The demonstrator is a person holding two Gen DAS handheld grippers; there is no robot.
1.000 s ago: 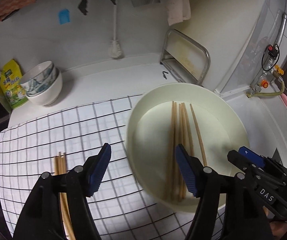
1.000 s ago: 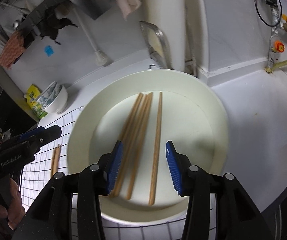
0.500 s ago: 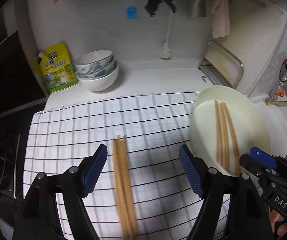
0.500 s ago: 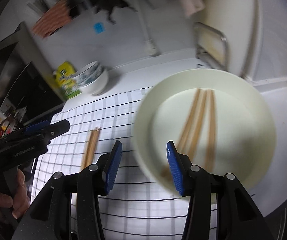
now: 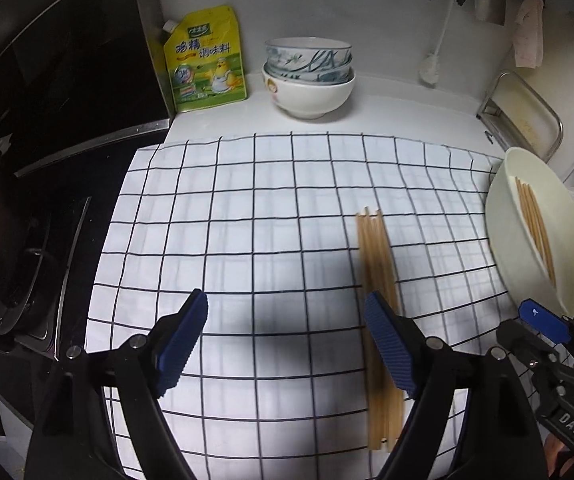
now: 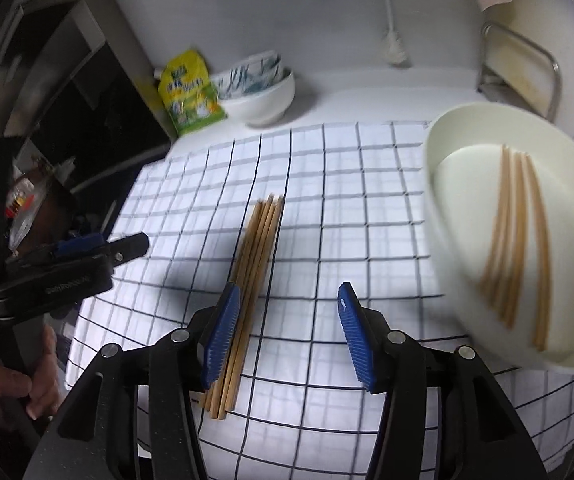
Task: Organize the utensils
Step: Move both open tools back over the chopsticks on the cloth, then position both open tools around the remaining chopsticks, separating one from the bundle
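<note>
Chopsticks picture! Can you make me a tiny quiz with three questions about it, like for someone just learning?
1. True or false: the left gripper holds chopsticks.
2. Where do the loose chopsticks lie? A) checked cloth B) stacked bowls C) stove
3. Fill in: more chopsticks rest in the cream ____.

Key: 1 false, both it and the right gripper are open and empty. 2 A. 3 basin.

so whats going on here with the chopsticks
A person is sorting chopsticks with a handheld gripper in each hand. One bundle of wooden chopsticks lies on the checked cloth, and more chopsticks lie in the cream basin at the cloth's right edge. The left gripper and right gripper are both empty, their jaws just having been opening, above the cloth beside the bundle.
</note>
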